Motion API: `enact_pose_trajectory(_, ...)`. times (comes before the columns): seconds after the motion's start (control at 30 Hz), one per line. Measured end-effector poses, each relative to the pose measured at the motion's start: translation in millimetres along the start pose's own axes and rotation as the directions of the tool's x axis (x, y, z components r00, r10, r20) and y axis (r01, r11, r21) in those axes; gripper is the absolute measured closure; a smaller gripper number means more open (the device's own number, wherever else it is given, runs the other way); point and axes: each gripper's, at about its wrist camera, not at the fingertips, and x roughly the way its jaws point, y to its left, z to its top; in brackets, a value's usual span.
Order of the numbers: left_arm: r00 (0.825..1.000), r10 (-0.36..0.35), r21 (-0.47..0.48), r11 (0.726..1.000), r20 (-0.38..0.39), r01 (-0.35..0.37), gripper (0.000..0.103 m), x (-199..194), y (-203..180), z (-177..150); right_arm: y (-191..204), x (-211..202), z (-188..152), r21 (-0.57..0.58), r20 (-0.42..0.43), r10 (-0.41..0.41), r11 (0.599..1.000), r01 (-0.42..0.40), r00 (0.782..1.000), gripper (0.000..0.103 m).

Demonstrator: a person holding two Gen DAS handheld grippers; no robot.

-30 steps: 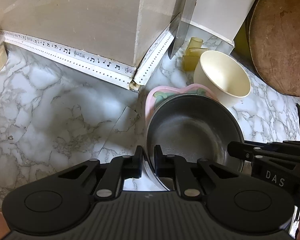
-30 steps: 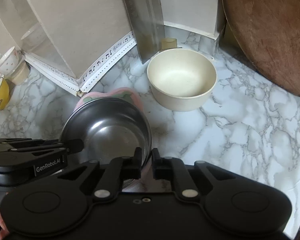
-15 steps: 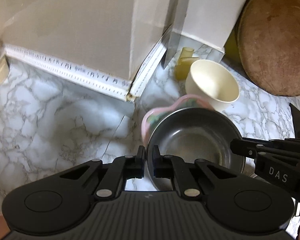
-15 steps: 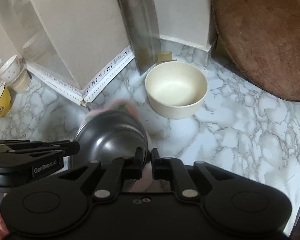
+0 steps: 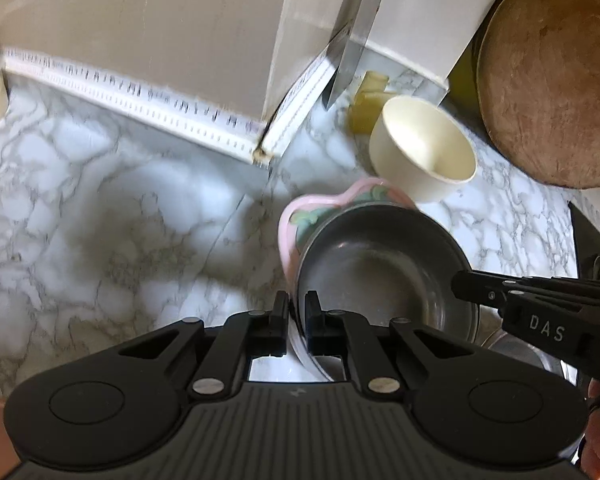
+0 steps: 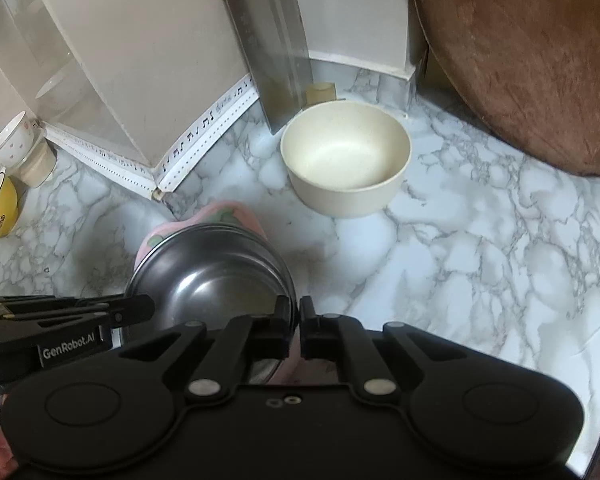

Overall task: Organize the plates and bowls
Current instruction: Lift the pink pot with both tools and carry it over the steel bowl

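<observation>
Slippage is the risk: left tool (image 5: 297,312) and right tool (image 6: 296,320) each clench thin rims of the steel bowl (image 6: 216,276) nested on the pink plate (image 5: 300,212), which could tip onto the tabletop (image 6: 480,248).

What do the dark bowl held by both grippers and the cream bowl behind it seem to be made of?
The dark bowl looks like stainless steel with a shiny finish: it shows mirror-like glare. The cream bowl looks matte with faint speckles, perhaps plastic or bamboo fibre; the pictures leave this open.
</observation>
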Motion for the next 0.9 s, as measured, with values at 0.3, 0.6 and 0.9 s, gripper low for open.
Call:
enact_pose_trajectory(0.3, 0.999, 0.041, 0.06, 0.997, 0.001, -0.041, 0.095, -5, -10, -6, -3, 2, -2, -0.026, -0.039, 0.043, 0.999, -0.044, 0.998, 0.088)
enact_pose_trajectory(0.6, 0.998, 0.062, 0.074, 0.995, 0.009, -0.063, 0.096, -7, -13, -5, 7, -1, -12, -0.126, -0.011, 0.005, 0.992, -0.006, 1.0, 0.095)
enact_pose_trajectory(0.9, 0.996, 0.061, 0.088, 0.994, 0.064, -0.067, 0.096, -34, -19, 8, 7, -26, 1, -0.092, 0.05, 0.027, 0.995, -0.022, 0.998, 0.096)
